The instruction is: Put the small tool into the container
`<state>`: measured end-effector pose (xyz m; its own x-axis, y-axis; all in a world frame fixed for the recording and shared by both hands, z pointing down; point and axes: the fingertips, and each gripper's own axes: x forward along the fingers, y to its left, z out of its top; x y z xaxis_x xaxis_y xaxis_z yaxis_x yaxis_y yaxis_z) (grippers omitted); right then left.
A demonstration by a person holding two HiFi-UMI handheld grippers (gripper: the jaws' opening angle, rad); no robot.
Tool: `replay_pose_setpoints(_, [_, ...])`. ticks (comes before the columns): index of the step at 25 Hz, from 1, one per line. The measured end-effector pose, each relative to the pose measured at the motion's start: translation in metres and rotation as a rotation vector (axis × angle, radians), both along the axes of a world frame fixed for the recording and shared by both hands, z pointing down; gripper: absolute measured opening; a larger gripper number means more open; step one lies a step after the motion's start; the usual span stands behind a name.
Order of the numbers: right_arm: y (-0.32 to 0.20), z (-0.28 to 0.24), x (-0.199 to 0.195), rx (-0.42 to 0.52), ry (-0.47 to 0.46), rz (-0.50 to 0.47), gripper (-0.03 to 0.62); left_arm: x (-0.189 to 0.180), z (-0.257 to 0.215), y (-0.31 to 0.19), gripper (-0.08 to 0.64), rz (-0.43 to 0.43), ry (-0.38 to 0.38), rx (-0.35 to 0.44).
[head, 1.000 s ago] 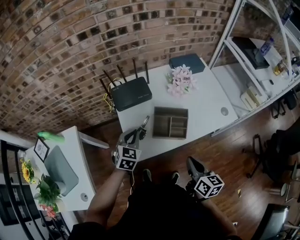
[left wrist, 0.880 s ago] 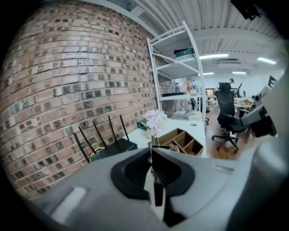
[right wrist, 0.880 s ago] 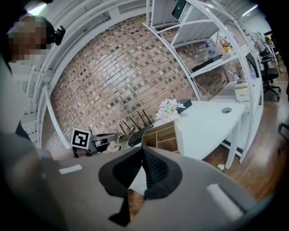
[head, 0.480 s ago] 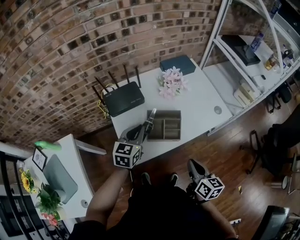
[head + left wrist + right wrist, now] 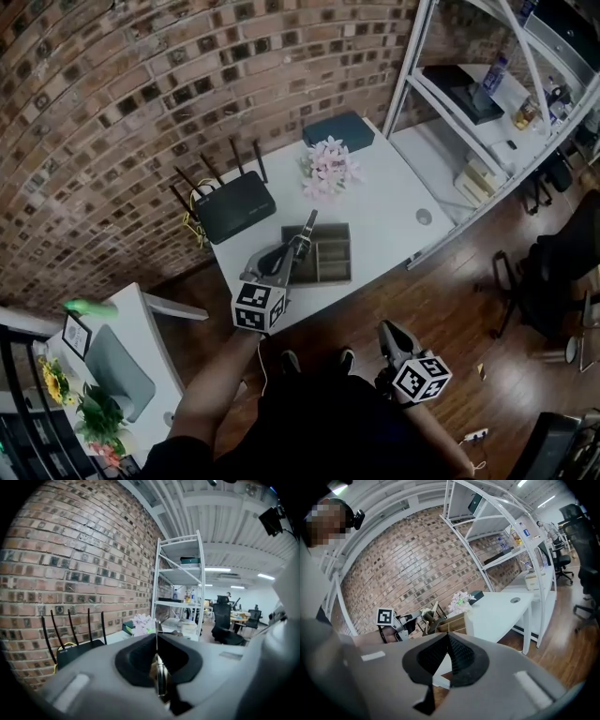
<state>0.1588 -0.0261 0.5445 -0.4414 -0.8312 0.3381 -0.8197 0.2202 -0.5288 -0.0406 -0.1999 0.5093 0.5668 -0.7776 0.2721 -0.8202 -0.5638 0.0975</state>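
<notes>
Steel shows between the pads of the left claw [image 5: 296, 247], which is clamped tight on the small tool [image 5: 158, 676], a slim metal piece whose free end points past the jaws toward the desk's back edge. The grip looks deliberately firm, since the tool is carried in the air and not resting on anything. It hangs over the left end of the container [image 5: 350, 251], a brown divided tray near the front edge of the desk [image 5: 384, 202]. Which compartment lies under it cannot be told. That position suggests the claw is lining up a drop, with lowering and release not yet done. The right claw [image 5: 387, 330] has its jaws together on nothing. It is held off the desk, over the floor near the person's body, probably to keep it clear of the left arm's path.
</notes>
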Motion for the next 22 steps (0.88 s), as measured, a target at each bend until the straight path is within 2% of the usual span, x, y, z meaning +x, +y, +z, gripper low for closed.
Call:
replay_pose_setpoints(7, [0.002, 0.001, 0.003, -0.013, 0.015, 0.017, 0.011, 0.01, 0.032, -0.005, 0.012, 0.028, -0.059, 0.019])
replay_pose_setpoints(14, [0.002, 0.002, 0.007, -0.027, 0.023, 0.037, 0.011, 0.013, 0.076, 0.005, 0.012, 0.068, -0.107, -0.008])
replay_pose_setpoints(22, [-0.002, 0.004, 0.003, -0.039, 0.028, 0.042, 0.01, 0.01, 0.099, 0.003, 0.012, 0.098, -0.161, 0.026])
